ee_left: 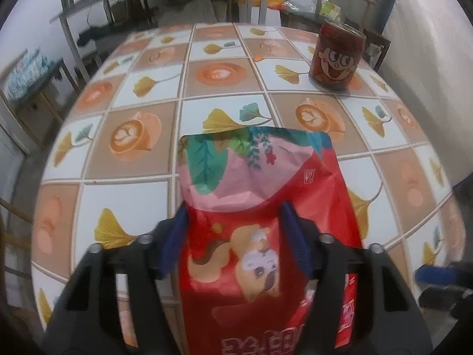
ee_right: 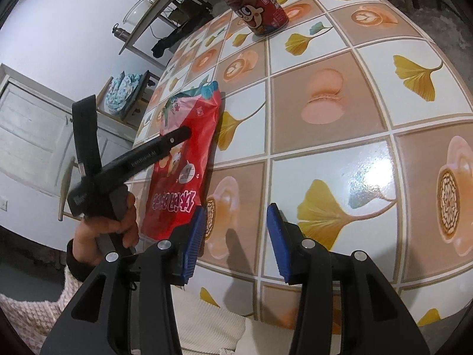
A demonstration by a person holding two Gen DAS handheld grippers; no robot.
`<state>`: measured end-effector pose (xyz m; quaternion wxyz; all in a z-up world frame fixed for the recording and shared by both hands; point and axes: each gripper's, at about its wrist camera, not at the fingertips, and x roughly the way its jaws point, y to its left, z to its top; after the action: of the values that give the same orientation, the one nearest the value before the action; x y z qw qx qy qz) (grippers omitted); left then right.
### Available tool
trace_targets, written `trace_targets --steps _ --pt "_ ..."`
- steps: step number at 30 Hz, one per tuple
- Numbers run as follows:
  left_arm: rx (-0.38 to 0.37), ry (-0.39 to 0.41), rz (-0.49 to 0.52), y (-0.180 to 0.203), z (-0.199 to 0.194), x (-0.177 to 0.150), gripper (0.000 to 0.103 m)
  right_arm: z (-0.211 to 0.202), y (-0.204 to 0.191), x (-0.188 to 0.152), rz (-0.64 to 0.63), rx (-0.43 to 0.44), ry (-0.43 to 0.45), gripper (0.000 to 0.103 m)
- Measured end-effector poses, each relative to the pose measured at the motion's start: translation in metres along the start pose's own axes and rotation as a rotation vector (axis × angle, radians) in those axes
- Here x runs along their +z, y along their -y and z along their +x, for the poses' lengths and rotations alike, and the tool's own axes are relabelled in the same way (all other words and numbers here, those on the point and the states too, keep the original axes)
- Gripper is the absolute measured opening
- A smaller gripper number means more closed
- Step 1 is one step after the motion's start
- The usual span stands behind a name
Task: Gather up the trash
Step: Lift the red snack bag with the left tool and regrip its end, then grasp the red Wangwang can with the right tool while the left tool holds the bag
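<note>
The left gripper (ee_left: 233, 236) is pointing down over a red snack bag (ee_left: 266, 207) that is lying flat on the bench (ee_left: 147, 159), near its front edge. The gripper's blue pads (ee_left: 292, 236) are standing partly apart on either side of the bag, one at each long edge; whether they are pressing on the wrapper I cannot tell, and the bag is not looking lifted. The bag's pink-and-teal top end is pointing away toward the middle of the bench, and its printed lower end is running under the gripper. In the right wrist view a hand (ee_right: 103, 230) with a knitted sleeve is gripping the left tool's handle, whose black finger is lying across the bag (ee_right: 189, 148). The right gripper (ee_right: 235, 236) is hanging over bare patterned tiles just beside the bag's near corner, its jaws about half open and holding nothing. A red can (ee_left: 337, 56) with a cartoon face is standing upright toward the far side of the bench, well apart from the bag and both grippers. Behind the bench a wooden chair (ee_left: 354, 3) and a metal shelf frame (ee_left: 97, 6) are showing against a pale wall.
</note>
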<state>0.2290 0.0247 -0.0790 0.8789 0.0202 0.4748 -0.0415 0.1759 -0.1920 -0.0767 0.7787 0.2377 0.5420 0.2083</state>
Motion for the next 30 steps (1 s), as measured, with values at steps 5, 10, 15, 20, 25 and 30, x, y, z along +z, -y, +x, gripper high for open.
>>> trace_targets --steps 5,10,15,20,25,30 --pt "0.011 0.037 0.013 -0.002 -0.005 -0.004 0.029 -0.004 -0.002 0.001 -0.01 -0.025 0.01 0.043" --pt "-0.019 0.055 -0.009 -0.011 -0.007 -0.005 0.012 -0.012 -0.005 0.009 -0.029 -0.065 0.026 0.043" --pt "-0.107 0.074 -0.072 -0.026 -0.017 -0.005 0.006 -0.03 -0.021 0.039 -0.118 -0.139 0.081 0.043" --pt "-0.151 0.12 -0.111 -0.037 -0.029 -0.004 0.005 -0.038 -0.041 0.091 -0.244 -0.225 0.19 0.066" --pt "-0.191 0.152 -0.147 -0.046 -0.038 -0.001 0.005 -0.02 -0.051 0.159 -0.338 -0.317 0.275 0.076" --pt "-0.213 0.157 -0.168 -0.052 -0.035 0.003 0.005 0.014 -0.049 0.212 -0.36 -0.41 0.291 0.079"
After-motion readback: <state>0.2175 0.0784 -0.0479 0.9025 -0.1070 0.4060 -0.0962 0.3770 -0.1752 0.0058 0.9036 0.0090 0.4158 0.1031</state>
